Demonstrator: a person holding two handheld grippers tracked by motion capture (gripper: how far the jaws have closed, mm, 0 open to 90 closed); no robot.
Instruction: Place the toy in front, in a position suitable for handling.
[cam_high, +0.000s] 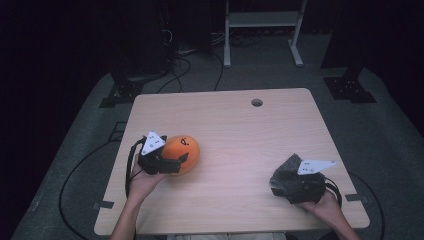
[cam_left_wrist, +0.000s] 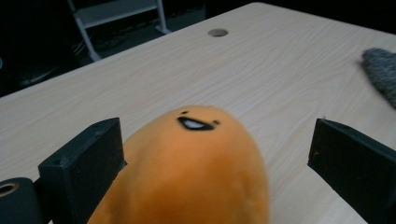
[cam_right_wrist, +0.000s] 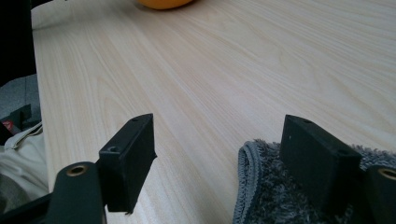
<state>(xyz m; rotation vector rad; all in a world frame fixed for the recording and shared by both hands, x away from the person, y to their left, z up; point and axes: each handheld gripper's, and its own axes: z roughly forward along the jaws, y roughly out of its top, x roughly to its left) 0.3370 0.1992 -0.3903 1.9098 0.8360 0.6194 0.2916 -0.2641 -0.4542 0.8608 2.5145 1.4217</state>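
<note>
Your left gripper (cam_high: 172, 161) sits near the table's left edge, about midway along it, and its jaws stand wide apart with the orange plush toy (cam_high: 181, 154) between them; in the left gripper view the toy (cam_left_wrist: 196, 172) fills the gap, its small drawn face turned up toward the far edge, the one jaw on the left of that view right against the plush and the other jaw clear of it, so you are around the toy but not clamped on it. The toy rests on the table (cam_high: 240, 130), well in from the near-left corner. Your right gripper (cam_high: 285, 182) is near the right edge, close to the near-right corner, lying over the grey cloth (cam_high: 287, 167). In the right gripper view its jaws are also spread wide: one jaw stands over the fuzzy cloth (cam_right_wrist: 271, 191), the other hangs above bare wood, and whether that first jaw touches the pile you cannot tell from here. The cloth's hemmed edge curves between the two jaws. Toy and cloth lie well apart, with open tabletop between them, and the round cable hole (cam_high: 257, 102) sits near the far edge
</note>
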